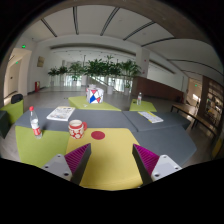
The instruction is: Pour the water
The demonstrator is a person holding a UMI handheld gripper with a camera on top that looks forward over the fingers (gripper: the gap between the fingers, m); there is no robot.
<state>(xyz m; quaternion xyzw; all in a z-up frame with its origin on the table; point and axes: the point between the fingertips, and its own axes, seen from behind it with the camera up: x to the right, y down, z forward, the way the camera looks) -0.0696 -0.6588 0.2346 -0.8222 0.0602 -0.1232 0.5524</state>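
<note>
A small bottle with a red label and red cap point(35, 123) stands on the yellow and grey table point(110, 160), ahead and left of my fingers. A patterned red and white mug point(76, 127) stands just right of it, beyond my left finger. A red round coaster point(98, 134) lies ahead between the fingers, further off. My gripper point(112, 160) is open and empty, its magenta pads point(76, 157) wide apart above the yellow tabletop.
A colourful cube-like object point(94, 96) sits at the far end of the table. Papers point(150, 117) lie to the right and more papers point(61, 113) to the left. Plants point(100, 70) and a bench stand beyond in a large hall.
</note>
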